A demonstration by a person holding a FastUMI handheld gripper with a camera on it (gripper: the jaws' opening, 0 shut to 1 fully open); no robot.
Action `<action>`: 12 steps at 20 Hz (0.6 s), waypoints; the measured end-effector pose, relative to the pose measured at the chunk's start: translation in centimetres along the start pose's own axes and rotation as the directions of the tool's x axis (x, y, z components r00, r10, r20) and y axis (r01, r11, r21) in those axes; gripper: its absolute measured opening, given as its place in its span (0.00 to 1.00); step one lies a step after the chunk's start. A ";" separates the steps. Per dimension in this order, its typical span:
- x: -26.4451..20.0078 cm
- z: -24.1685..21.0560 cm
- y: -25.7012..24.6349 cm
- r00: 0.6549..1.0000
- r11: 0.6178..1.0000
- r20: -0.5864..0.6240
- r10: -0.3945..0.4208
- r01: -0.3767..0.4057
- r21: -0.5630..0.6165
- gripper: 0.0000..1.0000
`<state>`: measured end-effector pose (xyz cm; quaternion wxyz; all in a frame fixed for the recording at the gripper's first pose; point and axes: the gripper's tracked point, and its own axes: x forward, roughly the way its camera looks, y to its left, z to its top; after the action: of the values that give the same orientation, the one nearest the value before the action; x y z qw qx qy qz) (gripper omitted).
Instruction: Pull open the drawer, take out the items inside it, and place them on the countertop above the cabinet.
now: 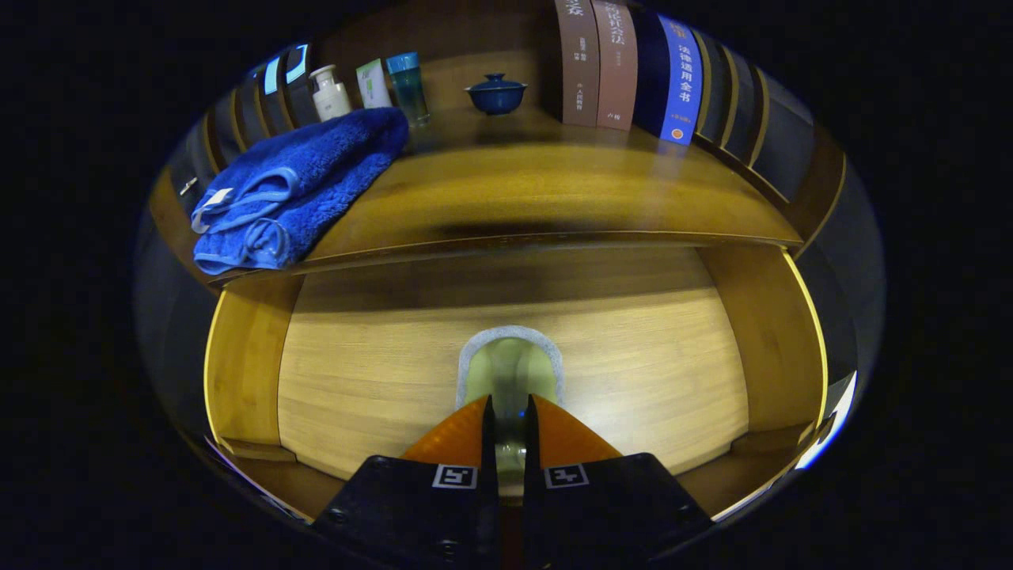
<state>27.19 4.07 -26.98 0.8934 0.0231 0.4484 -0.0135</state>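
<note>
countertop (554, 198): blue towel (293, 186), bottles (330, 93), lidded bowl (496, 93), books (625, 67)

Gripper (509, 412) fingers nearly closed, pinching a pale-rimmed green pad (510, 360) lying in the open wooden drawer (380, 372). Folded blue towel (297, 186) sitting on the wooden countertop (538, 198) above, left of the blue lidded bowl (496, 93).

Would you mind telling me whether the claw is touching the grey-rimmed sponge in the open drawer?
Touching. The gripper view shows the claw nearly closed, its fingers pinching the near edge of the sponge, which lies on the drawer floor.
</note>
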 end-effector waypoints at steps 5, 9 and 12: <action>-4.3 1.1 0.2 0.997 1.000 0.073 0.016 -0.016 0.003 0.16; -8.5 2.7 0.5 0.989 0.999 0.144 0.028 -0.024 -0.027 0.16; -11.3 4.7 0.8 0.979 0.999 0.200 0.036 -0.030 -0.033 0.16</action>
<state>24.23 4.63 -15.07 0.9344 0.0158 0.3557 0.0056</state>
